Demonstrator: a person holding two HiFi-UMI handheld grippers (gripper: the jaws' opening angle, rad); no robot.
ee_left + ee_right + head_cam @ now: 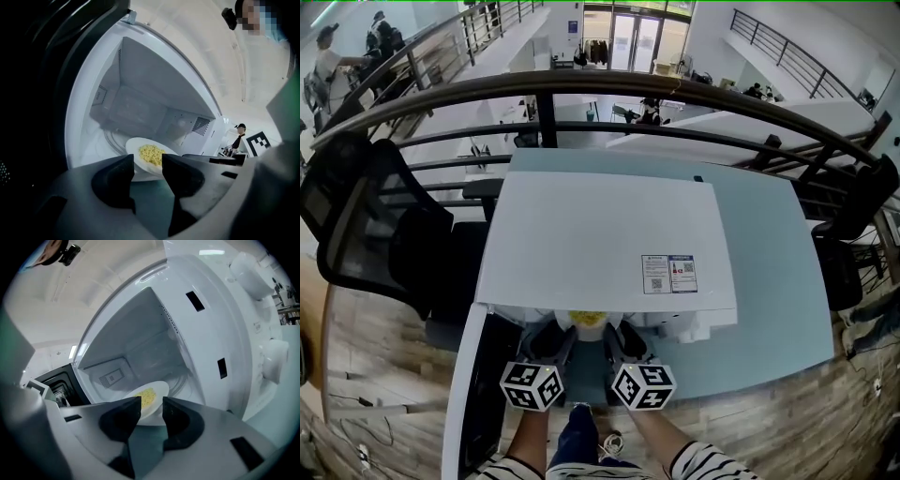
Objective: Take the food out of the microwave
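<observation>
**Left claw (148,161) and right claw (151,401), both parted**

Each claw's jaws stand slightly apart, nothing pinched between them. Just beyond the tips sits the round white plate (133,146) of yellow food (151,153), at the front edge of the white microwave (600,244) cavity (its door (461,394) swung open leftward). The microwave stands on a pale teal surface (778,281).

No legible text; print on the stickers (669,274) atop the microwave (581,234) too small.
</observation>
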